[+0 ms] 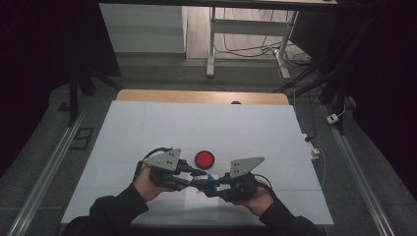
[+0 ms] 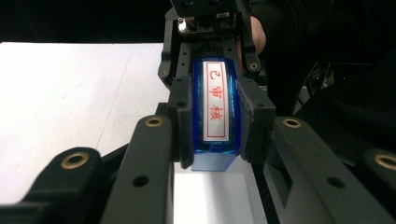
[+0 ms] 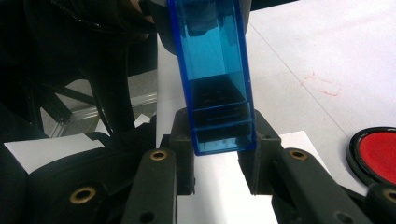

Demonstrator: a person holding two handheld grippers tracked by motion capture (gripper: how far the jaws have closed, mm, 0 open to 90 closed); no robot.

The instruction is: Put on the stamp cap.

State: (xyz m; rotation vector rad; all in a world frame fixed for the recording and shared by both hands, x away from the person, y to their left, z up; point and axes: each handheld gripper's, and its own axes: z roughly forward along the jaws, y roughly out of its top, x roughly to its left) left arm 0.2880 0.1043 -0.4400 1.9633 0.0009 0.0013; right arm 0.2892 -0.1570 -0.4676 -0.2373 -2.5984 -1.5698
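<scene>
A clear blue stamp [image 1: 210, 179] with a white label in red characters [image 2: 214, 100] hangs level just above the table, near its front edge. My left gripper [image 1: 200, 182] is shut on one end of it, its pads pressing the blue sides [image 2: 215, 122]. From the other side my right gripper [image 1: 218, 183] is shut on the opposite end, the blue case [image 3: 212, 56] running away from its jaws [image 3: 223, 150]. The two grippers face each other, tips almost meeting. A round red ink pad [image 1: 204, 159] in a black rim lies just beyond them [image 3: 379, 156].
A white sheet of paper [image 1: 196, 202] lies under the grippers on the white table [image 1: 196, 125]. A faint red stamp mark [image 3: 322, 85] is on the surface. A wooden edge [image 1: 201, 97] runs along the far side. Beyond stand a white desk frame [image 1: 211, 44] and floor cables.
</scene>
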